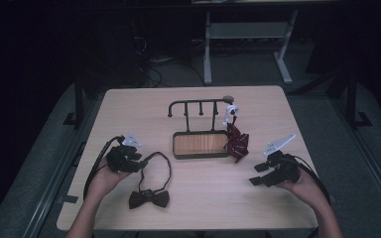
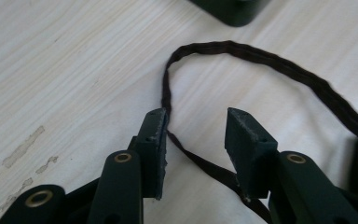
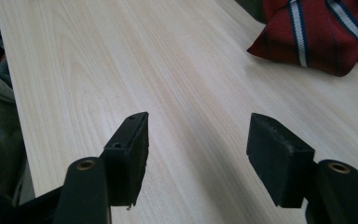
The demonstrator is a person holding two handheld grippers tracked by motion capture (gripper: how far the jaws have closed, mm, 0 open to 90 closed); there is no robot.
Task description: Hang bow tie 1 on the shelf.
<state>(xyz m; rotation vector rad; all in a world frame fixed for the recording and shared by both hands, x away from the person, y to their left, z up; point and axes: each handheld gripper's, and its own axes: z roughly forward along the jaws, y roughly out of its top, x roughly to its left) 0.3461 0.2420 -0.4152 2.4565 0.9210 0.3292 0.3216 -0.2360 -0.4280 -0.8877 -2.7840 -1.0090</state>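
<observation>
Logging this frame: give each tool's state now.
Left tool: open, the bow tie strap between its jaws, not clamped.
Right tool: open, holding nothing.

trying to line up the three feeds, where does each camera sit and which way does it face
High view: above the person's side, looking forward and down on the pale wooden table; both forearms show.
Left gripper view: rides the left gripper, open jaws astride the dark brown bow tie's strap.
Right gripper view: rides the right gripper, open, facing the red striped bow tie.
Shared: that brown strap also appears from above.
</observation>
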